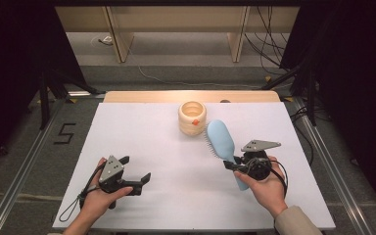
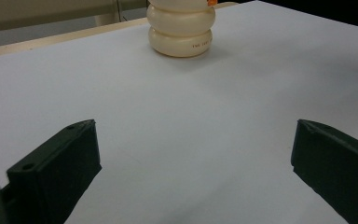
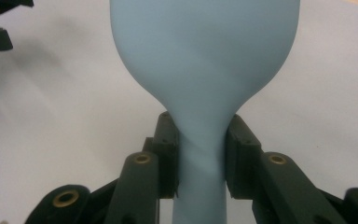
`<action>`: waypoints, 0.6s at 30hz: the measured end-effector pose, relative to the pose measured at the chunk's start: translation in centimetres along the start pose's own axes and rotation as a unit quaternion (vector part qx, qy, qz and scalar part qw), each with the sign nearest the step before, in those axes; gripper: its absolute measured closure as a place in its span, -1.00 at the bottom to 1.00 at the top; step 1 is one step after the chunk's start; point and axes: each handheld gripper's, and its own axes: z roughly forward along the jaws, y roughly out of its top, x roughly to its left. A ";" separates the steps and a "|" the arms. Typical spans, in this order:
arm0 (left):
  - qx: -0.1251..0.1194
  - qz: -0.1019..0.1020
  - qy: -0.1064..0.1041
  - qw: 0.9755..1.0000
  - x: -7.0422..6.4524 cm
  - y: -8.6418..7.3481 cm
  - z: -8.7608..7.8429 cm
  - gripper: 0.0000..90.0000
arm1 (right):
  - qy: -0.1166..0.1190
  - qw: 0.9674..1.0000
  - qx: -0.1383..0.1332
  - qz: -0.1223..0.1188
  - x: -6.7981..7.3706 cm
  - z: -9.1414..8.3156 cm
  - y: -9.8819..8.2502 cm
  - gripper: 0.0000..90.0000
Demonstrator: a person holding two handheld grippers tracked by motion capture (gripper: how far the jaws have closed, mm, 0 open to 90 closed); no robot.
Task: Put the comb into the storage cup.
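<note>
A light blue hairbrush point(image 1: 221, 139) is lifted off the white table on the right, its bristles facing left. My right gripper point(image 1: 236, 166) is shut on its handle; in the right gripper view both pads press the handle's neck just below the broad brush head point(image 3: 205, 56). My left gripper point(image 1: 137, 172) rests low at the front left, held by a hand, its jaws wide open with nothing between them point(image 2: 193, 154). A cream ribbed cup point(image 1: 192, 118) with an orange mark stands at the back centre, and it stands ahead of the left gripper as the cream cup point(image 2: 181, 28).
The white table top point(image 1: 152, 142) ends in a wooden strip point(image 1: 191, 96) at the back. Metal rails point(image 1: 24, 156) run along both sides on the floor. Cables point(image 1: 196, 81) lie on the floor beyond the table, under wooden shelving.
</note>
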 end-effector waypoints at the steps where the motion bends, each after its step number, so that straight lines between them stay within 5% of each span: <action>1: 0.001 0.000 -0.001 1.000 0.0 0.0 0.0 -0.98 | 0.001 1.000 -0.007 0.008 0.0 0.1 0.0 0.56; 18: 0.002 -0.002 -0.001 1.000 0.0 -0.1 0.2 -0.97 | -0.004 0.999 -0.039 0.030 -0.1 0.6 0.3 0.56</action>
